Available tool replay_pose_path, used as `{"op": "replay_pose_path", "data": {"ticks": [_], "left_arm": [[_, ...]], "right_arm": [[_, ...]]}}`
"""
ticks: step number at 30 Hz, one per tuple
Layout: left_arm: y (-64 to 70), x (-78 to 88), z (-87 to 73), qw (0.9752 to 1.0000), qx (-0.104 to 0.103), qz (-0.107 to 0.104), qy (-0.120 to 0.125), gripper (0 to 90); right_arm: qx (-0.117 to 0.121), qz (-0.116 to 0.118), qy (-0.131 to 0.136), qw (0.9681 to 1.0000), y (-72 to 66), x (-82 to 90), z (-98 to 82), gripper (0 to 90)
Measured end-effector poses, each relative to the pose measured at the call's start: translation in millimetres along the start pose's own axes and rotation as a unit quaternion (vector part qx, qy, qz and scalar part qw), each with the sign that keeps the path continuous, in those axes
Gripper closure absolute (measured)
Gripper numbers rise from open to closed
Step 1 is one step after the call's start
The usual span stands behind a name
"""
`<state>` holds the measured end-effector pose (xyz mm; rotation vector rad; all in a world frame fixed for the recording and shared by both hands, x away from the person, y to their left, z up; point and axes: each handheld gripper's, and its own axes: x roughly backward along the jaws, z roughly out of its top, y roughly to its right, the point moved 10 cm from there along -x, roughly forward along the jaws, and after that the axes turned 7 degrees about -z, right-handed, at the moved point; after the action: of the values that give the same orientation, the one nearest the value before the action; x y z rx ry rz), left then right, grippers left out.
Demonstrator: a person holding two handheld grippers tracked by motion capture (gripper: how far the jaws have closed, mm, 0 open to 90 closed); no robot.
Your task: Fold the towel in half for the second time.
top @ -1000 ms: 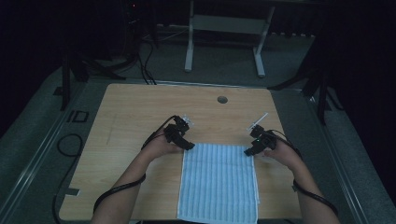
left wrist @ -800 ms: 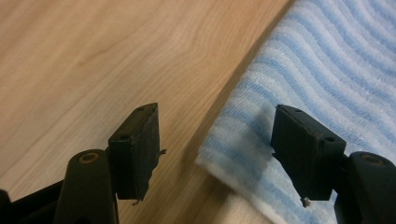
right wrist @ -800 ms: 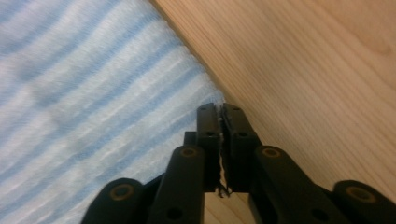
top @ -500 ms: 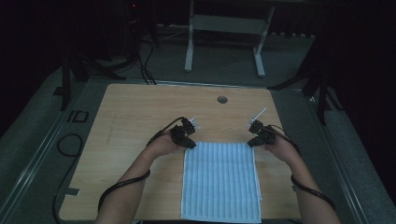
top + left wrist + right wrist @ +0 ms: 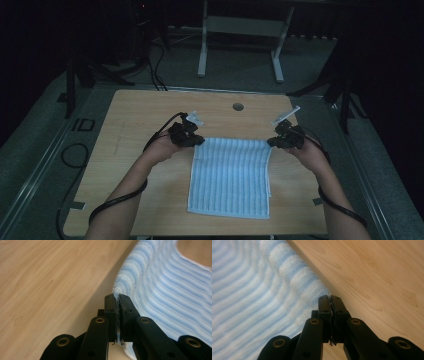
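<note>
Between the jaws: cloth is pinched on both sides.
Left gripper (image 5: pixel 117 298): jaws closed on the far left corner of the striped towel (image 5: pixel 231 172); the terry edge is seen clamped between the pads (image 5: pixel 110 312).
Right gripper (image 5: pixel 330 300): jaws closed on the far right corner, with a thin edge of fabric caught between them.
Jaw motion: both pairs have just been closing onto the cloth.
Towel: the far edge is held off the wooden table (image 5: pixel 145 107); the near part lies flat on it.
Hands: one is placed at each far corner, well apart.
</note>
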<state>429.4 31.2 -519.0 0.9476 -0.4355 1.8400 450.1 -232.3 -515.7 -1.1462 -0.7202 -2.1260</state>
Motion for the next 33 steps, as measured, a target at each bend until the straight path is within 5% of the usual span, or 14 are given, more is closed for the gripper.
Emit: {"op": "replay_pose_path", "data": {"ticks": [11,16,20,23,25,29,33], "left_arm": [[86.6,18.6,-48.8,0.9962,-0.063,-0.06,-0.01,84.4],[108.0,19.3,-73.3,0.9955,-0.049,-0.082,0.0,83.6],[121.7,14.1,-92.4,0.9934,-0.055,-0.099,-0.019,83.6],[128.4,12.6,-100.3,0.9926,-0.048,-0.11,-0.021,82.8],[129.2,14.4,-102.9,0.992,-0.056,-0.11,-0.029,74.4],[123.9,17.5,-91.3,0.9943,-0.036,-0.099,-0.013,50.4],[121.1,5.9,-83.4,0.9947,-0.026,-0.099,-0.013,44.5]], "right_arm": [[0.039,0.003,0.058,0.9976,-75.7,52.7,-51.2,87.7],[0.054,0.011,0.063,0.9965,-106.7,65.9,-72.0,87.7],[0.055,0.025,0.061,0.9963,-129.8,68.9,-89.3,87.6],[0.058,0.045,0.047,0.9962,-148.4,62.6,-103.2,87.4],[0.066,0.074,0.023,0.9948,-160.7,57.9,-113.1,81.6],[0.057,0.055,0.033,0.9963,-153.4,55.8,-110.0,70.1],[0.035,0.059,0.03,0.9972,-143.3,44.3,-105.1,63.5]]}}
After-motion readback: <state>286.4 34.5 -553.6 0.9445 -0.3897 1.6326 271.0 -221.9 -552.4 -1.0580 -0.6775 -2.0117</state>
